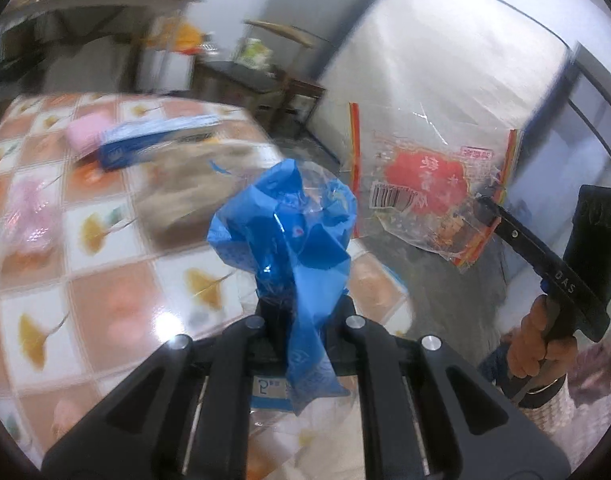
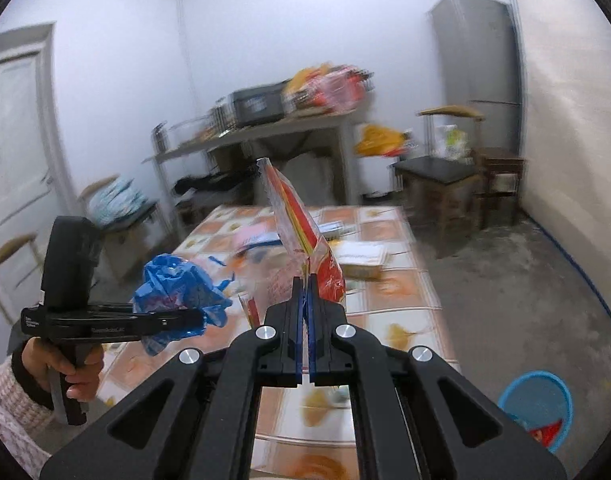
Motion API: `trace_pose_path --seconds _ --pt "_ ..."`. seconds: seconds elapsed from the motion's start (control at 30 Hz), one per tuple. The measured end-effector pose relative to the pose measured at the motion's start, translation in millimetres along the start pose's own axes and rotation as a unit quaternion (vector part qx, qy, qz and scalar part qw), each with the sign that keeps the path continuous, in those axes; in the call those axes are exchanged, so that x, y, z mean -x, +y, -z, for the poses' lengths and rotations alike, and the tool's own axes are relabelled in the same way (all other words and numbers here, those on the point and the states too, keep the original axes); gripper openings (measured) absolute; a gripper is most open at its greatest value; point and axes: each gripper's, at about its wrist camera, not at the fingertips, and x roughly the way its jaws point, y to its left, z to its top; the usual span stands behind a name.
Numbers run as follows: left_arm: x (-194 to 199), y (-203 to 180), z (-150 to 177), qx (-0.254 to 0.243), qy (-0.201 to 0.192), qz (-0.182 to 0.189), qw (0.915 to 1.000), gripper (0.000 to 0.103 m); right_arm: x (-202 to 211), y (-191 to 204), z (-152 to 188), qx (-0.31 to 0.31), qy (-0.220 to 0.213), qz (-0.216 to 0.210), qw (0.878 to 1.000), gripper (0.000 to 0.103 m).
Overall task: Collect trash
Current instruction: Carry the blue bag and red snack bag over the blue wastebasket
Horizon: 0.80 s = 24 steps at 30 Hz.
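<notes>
A crumpled blue plastic bag (image 1: 289, 216) sticks up from my left gripper (image 1: 301, 300), which is shut on it above the table's edge. The same blue bag (image 2: 177, 284) shows in the right wrist view, pinched in the left gripper (image 2: 203, 320) held by a hand. My right gripper (image 2: 305, 284) is shut on a clear and red snack wrapper (image 2: 301, 224) that stands up edge-on. In the left wrist view that wrapper (image 1: 425, 184) hangs flat from the right gripper (image 1: 483, 200) off the table's side.
The table (image 1: 105, 280) has an orange-and-white leaf-pattern cloth with a blue box (image 1: 153, 142), a pink pack (image 1: 85, 130) and a tan bag (image 1: 185, 196) on it. A blue bin (image 2: 539, 404) with red trash stands on the floor at right. Chairs, shelves and a fridge line the walls.
</notes>
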Motion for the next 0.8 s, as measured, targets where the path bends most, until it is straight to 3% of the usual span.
trace_pose_path --seconds 0.23,0.4,0.5,0.6,0.8 --pt "-79.5 -84.7 -42.3 -0.087 0.058 0.057 0.9929 0.008 50.6 -84.0 19.0 -0.062 -0.034 0.114 0.991 0.002" --pt "-167.1 -140.4 -60.8 -0.116 0.141 0.107 0.9774 0.008 67.5 -154.2 52.1 -0.111 -0.018 0.203 0.973 0.002" --pt "-245.9 -172.3 -63.4 -0.118 0.217 0.123 0.9612 0.008 63.1 -206.2 82.1 -0.157 0.010 0.240 0.958 0.002" --pt "-321.0 -194.4 -60.0 -0.120 0.284 0.113 0.9444 0.008 55.0 -251.1 109.2 -0.193 0.035 0.267 0.944 0.002" --pt "-451.0 -228.6 -39.5 -0.138 0.371 0.074 0.9154 0.008 22.7 -339.0 169.6 -0.287 0.083 0.293 0.908 0.002"
